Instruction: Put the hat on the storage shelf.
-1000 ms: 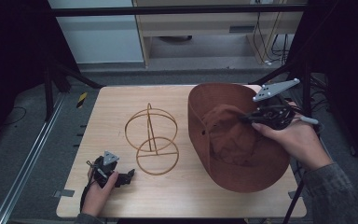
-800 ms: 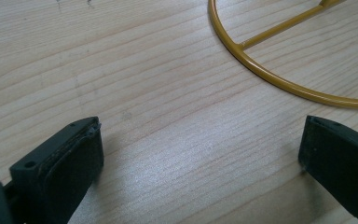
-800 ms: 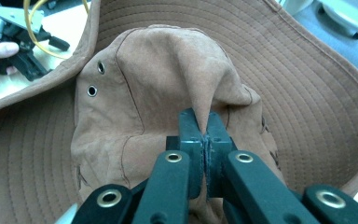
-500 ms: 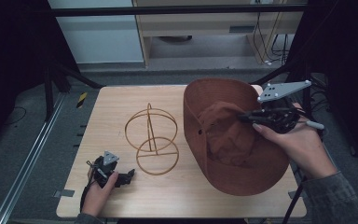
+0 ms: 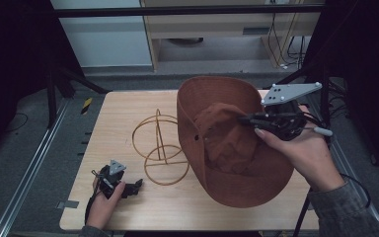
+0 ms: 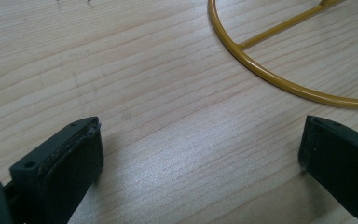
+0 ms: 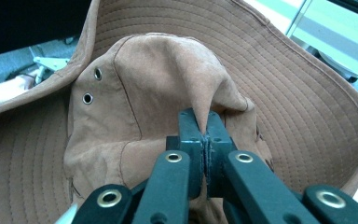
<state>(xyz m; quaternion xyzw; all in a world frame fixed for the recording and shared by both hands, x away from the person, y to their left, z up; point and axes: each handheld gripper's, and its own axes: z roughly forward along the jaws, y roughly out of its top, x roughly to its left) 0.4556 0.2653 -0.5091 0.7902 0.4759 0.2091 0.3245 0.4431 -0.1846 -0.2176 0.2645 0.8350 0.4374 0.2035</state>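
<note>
Over on the left, the left gripper sits low on the table, jaws spread wide with nothing but bare wood between them. Just beyond its fingertips, the base ring of the wire stand curves past, near but not touching; from the left gripper view the yellow ring lies ahead and off to one side of the jaws.

Moving right, the stand rises upright in the middle of the table, its hoops free of any load. Right beside it hangs the hat, brown, wide-brimmed, tipped up on edge so the brim faces the stand and its lower edge rests on or hangs just over the wood; I cannot tell which.

And the right gripper has it: jaws pinched fully together on a fold of the crown, fabric bunched up between the fingers. The hat hangs below and left of those fingers, the stand further left again, so this hand is the nearer one for the carry. I'd judge the coming move is a lift and a shift leftward, crown over the hoops.

Wooden top, smooth; dark floor and a metal rail around it, shelving beyond.
</note>
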